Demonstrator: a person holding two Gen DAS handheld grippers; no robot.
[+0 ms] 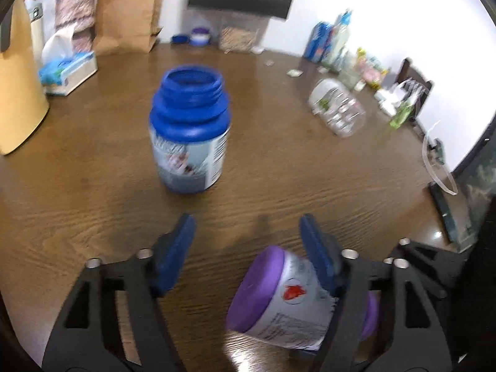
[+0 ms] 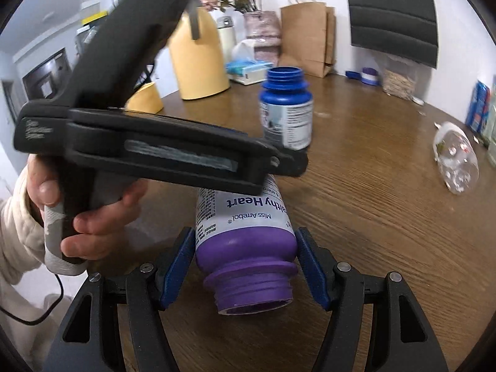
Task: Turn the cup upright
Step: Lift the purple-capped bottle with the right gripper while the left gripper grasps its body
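A purple bottle (image 2: 245,241) with a white label lies on its side on the wooden table (image 2: 387,232), its open mouth toward the right wrist camera. My right gripper (image 2: 245,241) has a blue finger on each side of its shoulder, close to it; I cannot tell whether they press it. In the left wrist view the same bottle (image 1: 279,297) lies under the right finger of my left gripper (image 1: 248,229), which is open and empty. A clear plastic cup (image 1: 338,108) lies on its side at the right; it also shows in the right wrist view (image 2: 455,158).
A blue bottle (image 1: 190,130) without a cap stands upright mid-table. A yellow jug (image 2: 198,59), tissue box (image 1: 68,73), paper bag (image 1: 128,9) and flower vase (image 1: 74,6) stand at the back. Bottles and packets (image 1: 334,40) line the right wall.
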